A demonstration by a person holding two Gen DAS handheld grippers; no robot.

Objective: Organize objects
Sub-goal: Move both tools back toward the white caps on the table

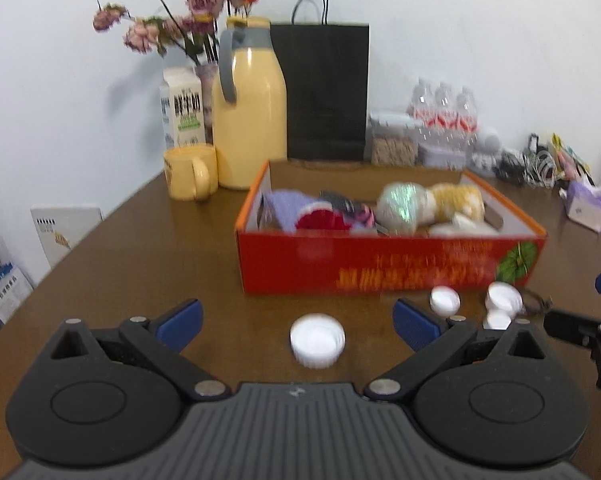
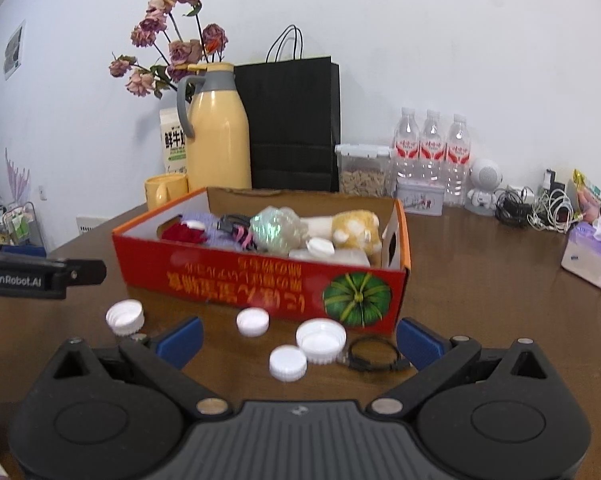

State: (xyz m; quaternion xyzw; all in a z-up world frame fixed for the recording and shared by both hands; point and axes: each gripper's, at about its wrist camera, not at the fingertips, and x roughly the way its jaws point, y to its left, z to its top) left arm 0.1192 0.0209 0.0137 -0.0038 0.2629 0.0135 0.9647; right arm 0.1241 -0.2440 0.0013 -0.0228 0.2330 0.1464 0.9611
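Note:
A red cardboard box on the brown table holds a plush toy, a shiny ball, socks and a white cap. Several white bottle caps lie on the table in front of it. One large cap rests between the wide-apart fingers of my left gripper, untouched. My right gripper is open over two caps, with a black ring clip by its right finger. Another cap lies near the box.
Behind the box stand a yellow thermos, yellow mug, milk carton, dried flowers, black paper bag, snack jar, water bottles. Cables and a tissue pack lie right.

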